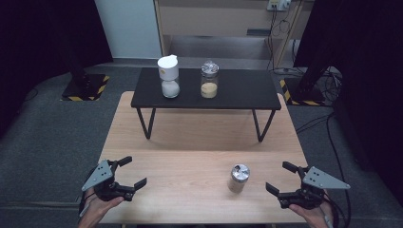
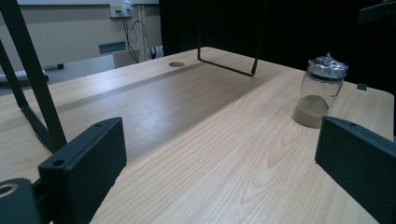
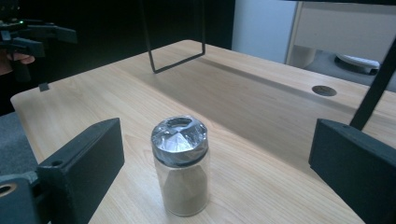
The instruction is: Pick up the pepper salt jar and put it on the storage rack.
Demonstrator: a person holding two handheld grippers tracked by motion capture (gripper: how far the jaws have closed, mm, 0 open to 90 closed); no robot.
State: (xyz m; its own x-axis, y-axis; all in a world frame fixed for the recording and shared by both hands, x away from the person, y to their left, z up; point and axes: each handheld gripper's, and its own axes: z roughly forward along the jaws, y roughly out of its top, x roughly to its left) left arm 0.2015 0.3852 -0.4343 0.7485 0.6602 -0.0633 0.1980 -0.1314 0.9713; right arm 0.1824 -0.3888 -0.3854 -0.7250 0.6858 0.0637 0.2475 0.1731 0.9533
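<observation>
A small glass jar (image 1: pixel 239 177) with a faceted silver lid and brown powder at its bottom stands upright on the wooden table (image 1: pixel 190 142), near the front right. My right gripper (image 1: pixel 285 178) is open just right of it; in the right gripper view the jar (image 3: pixel 180 165) stands between and a little beyond the two black jaws. My left gripper (image 1: pixel 131 172) is open at the front left, empty, and the jar (image 2: pixel 320 92) shows far off to its right.
A low black shelf (image 1: pixel 206 89) on wire legs stands across the back of the table. On it are a white-lidded jar of white grains (image 1: pixel 169 75) and a glass jar of tan grains (image 1: pixel 209 79). Dark curtains and cables ring the floor.
</observation>
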